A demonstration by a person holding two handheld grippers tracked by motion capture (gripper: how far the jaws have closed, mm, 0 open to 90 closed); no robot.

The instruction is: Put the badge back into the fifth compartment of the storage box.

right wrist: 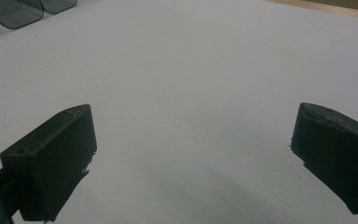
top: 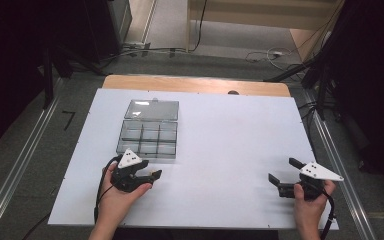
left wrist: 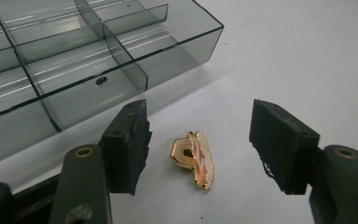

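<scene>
I am straddling the gold pin [left wrist: 193, 158] with my left gripper [left wrist: 198, 147], jaws spread and clear of it, ready to pinch. The pin is lying on the table [top: 230, 145], just near of the compartment box [top: 147, 139], presumably its destination. My right gripper [top: 282, 175] is idling spread, far right.

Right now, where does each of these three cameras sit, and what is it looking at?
High view: above the person's side, looking down on the white table; both hands and grippers show.
Left gripper view: rides the left gripper, jaws apart around a gold pin.
Right gripper view: rides the right gripper, facing bare table.
Shared: the clear compartment box appears in all three.
</scene>
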